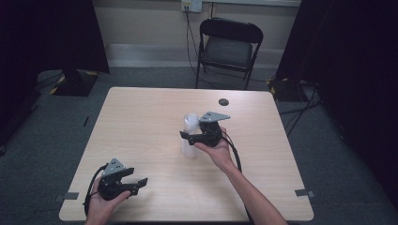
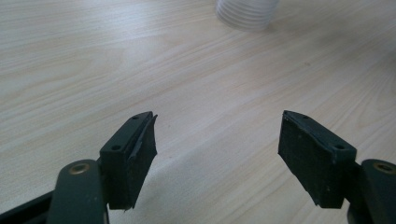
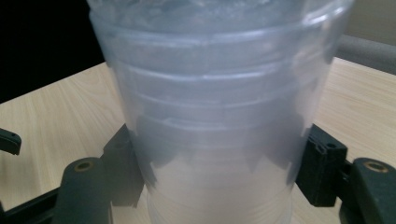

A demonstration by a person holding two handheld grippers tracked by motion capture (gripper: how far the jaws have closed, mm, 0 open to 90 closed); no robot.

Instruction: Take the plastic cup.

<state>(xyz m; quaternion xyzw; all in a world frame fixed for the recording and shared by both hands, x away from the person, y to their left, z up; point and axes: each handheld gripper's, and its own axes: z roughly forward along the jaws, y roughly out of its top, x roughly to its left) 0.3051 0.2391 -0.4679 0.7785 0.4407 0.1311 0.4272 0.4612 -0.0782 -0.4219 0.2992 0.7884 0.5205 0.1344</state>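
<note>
A stack of nested translucent plastic cups (image 1: 190, 121) stands upright near the middle of the wooden table (image 1: 141, 117). My right gripper (image 1: 189, 138) comes at it from the right, held by a hand. In the right gripper view the cups (image 3: 215, 93) sit between the two black pads, which touch both sides; my right gripper (image 3: 217, 172) is shut on the stack. My left gripper (image 1: 140, 183) rests near the table's front left corner, jaws wide apart. The left gripper view shows my left gripper (image 2: 217, 140) open over bare wood, the base of the cups (image 2: 246, 11) far ahead.
A small dark round disc (image 1: 224, 101) lies on the table behind the cups. A black folding chair (image 1: 228, 49) stands beyond the far edge. Grey tape marks (image 1: 304, 192) sit at the front corners. Black curtains hang on both sides.
</note>
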